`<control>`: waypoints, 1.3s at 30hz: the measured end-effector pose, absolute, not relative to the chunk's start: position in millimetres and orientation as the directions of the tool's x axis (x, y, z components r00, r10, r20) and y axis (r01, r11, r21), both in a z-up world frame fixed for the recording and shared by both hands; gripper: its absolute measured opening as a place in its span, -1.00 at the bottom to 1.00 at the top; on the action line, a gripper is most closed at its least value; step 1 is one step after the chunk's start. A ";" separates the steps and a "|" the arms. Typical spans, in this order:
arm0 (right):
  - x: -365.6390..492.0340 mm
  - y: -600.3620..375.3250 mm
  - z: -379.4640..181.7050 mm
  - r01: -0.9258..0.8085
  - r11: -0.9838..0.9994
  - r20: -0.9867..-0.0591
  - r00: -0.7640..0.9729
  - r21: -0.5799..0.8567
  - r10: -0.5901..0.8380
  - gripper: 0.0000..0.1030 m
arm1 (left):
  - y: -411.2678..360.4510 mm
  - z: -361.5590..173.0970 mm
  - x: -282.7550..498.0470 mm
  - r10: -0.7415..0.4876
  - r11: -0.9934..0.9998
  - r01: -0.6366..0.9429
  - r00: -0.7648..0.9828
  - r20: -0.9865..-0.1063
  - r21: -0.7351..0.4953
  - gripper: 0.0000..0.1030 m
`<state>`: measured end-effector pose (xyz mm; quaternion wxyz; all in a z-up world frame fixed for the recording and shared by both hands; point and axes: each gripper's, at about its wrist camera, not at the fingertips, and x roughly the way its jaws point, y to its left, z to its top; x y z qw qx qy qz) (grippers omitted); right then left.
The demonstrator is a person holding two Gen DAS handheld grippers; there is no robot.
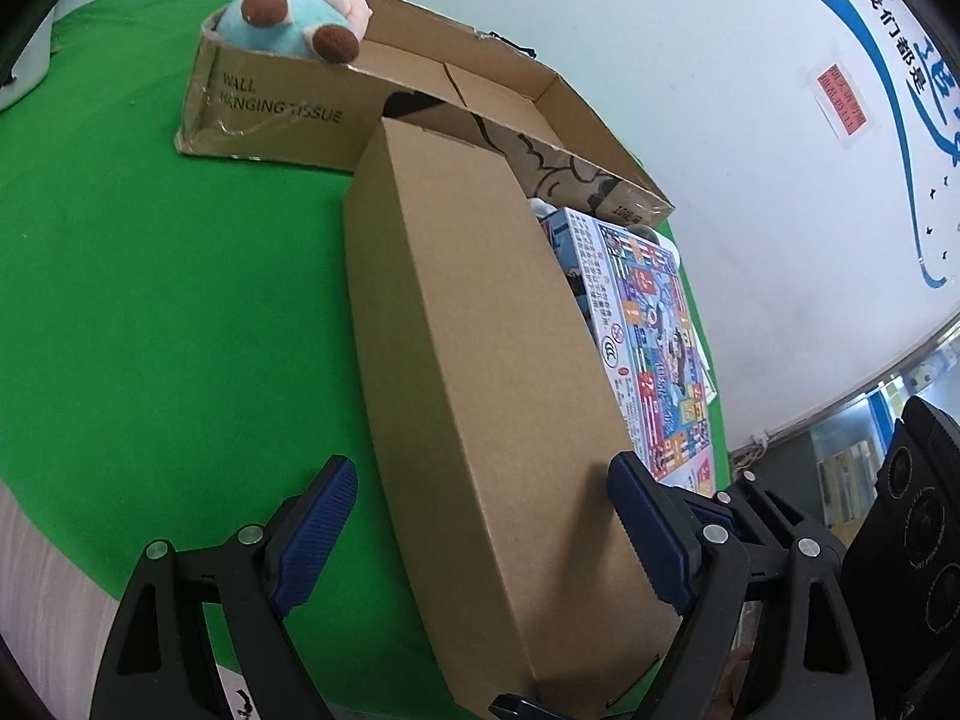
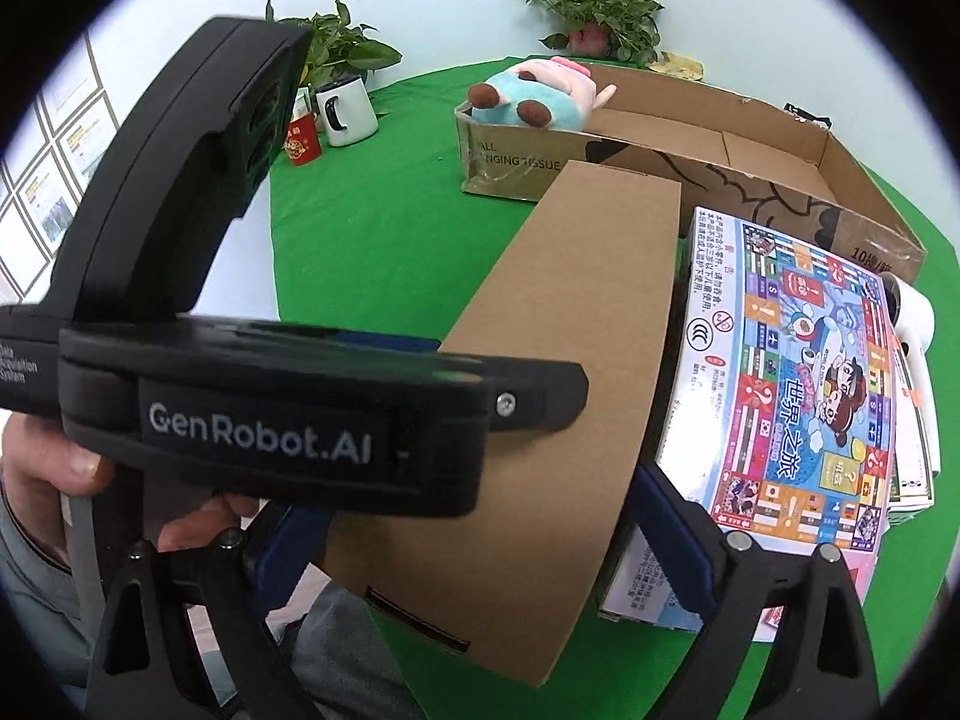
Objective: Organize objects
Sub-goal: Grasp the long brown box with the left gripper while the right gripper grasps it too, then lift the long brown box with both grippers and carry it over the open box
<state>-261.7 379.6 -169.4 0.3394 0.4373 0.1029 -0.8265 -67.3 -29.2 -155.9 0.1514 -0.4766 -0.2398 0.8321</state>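
A long plain cardboard box (image 1: 480, 372) lies on the green table, also in the right wrist view (image 2: 540, 396). My left gripper (image 1: 480, 528) is open, its fingers either side of the box's near end, not touching. My right gripper (image 2: 474, 546) is open and straddles the same near end; its left finger is hidden behind the left gripper's body (image 2: 270, 414). A colourful board game box (image 1: 654, 348) lies right of the cardboard box (image 2: 798, 396). A plush toy (image 1: 294, 12) sits in the open shallow carton (image 1: 270, 108) at the back.
A white mug (image 2: 347, 111), a red mug (image 2: 303, 141) and potted plants (image 2: 594, 12) stand at the table's far side. A white object (image 2: 912, 312) lies behind the game box. The table's near edge is close to the grippers.
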 end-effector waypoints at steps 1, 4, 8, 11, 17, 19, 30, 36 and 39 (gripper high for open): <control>-261.3 380.8 -169.3 0.650 -0.748 -0.791 -0.386 0.132 -0.475 0.83 | -30.0 -157.5 -66.4 0.491 -0.832 -0.023 -0.496 -0.716 -0.554 0.66; -263.4 388.3 -167.8 0.635 -0.750 -0.778 -0.372 0.185 -0.506 0.74 | -35.7 -164.3 -64.4 0.524 -0.804 -0.009 -0.483 -0.702 -0.594 0.67; -268.2 403.2 -162.1 0.602 -0.751 -0.749 -0.359 0.270 -0.557 0.12 | -42.8 -171.5 -60.8 0.554 -0.772 0.019 -0.470 -0.687 -0.636 0.81; -275.0 408.5 -164.5 0.595 -0.738 -0.751 -0.317 0.319 -0.579 0.03 | -41.3 -170.9 -58.5 0.545 -0.778 0.024 -0.472 -0.693 -0.628 0.84; -268.9 398.9 -167.8 0.602 -0.737 -0.777 -0.290 0.306 -0.559 0.65 | -39.5 -171.0 -63.4 0.567 -0.764 0.023 -0.453 -0.687 -0.645 0.84; -265.3 390.8 -168.4 0.620 -0.739 -0.792 -0.299 0.262 -0.532 0.72 | -36.6 -169.4 -63.2 0.596 -0.746 0.000 -0.446 -0.667 -0.666 0.86; -259.8 382.5 -173.8 0.635 -0.757 -0.814 -0.353 0.153 -0.461 0.74 | -48.0 -168.2 -62.2 0.578 -0.763 0.001 -0.449 -0.682 -0.647 0.86; -268.9 402.0 -172.2 0.571 -0.747 -0.778 -0.274 0.341 -0.565 0.70 | -40.4 -170.3 -64.0 0.556 -0.781 0.006 -0.449 -0.700 -0.624 0.86; -268.1 405.4 -172.5 0.559 -0.720 -0.756 -0.233 0.411 -0.612 0.70 | -39.8 -171.4 -64.9 0.562 -0.778 0.004 -0.443 -0.698 -0.629 0.74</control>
